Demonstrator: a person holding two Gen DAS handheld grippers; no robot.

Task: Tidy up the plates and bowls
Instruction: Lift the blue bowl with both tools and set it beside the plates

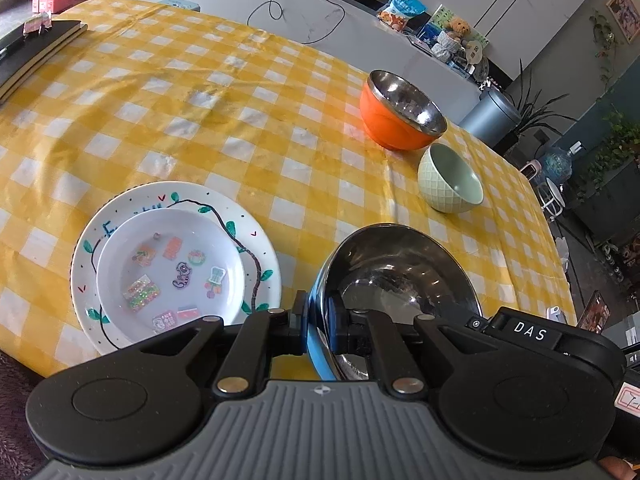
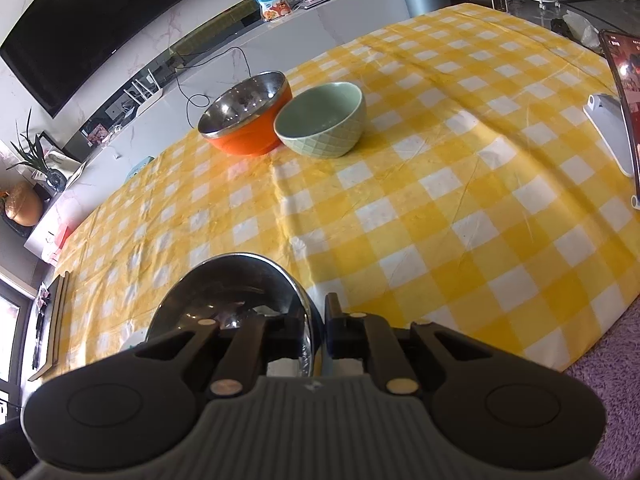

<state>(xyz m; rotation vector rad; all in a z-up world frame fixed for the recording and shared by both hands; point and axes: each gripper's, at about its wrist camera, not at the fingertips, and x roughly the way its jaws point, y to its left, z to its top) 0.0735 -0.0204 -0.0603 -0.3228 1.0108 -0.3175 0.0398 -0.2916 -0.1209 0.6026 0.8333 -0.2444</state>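
Two tongs clenched on one blue steel bowl (image 1: 400, 280): left gripper (image 1: 318, 320) pinches left rim, right gripper (image 2: 318, 328) right rim. Bowl mouth up, tipped slightly, low over tablecloth (image 1: 200, 100). Orange bowl (image 1: 396, 116) and green bowl (image 1: 450, 178) lie ahead. Stacked plates (image 1: 176, 264) left of left tongs.

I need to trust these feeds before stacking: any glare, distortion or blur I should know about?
Left wrist view: strong fisheye bend at the edges, bright highlights inside the orange bowl and the blue-walled steel bowl; the plates are sharp. Right wrist view: same bending, window light glares off the checked tablecloth; the green bowl is clear.
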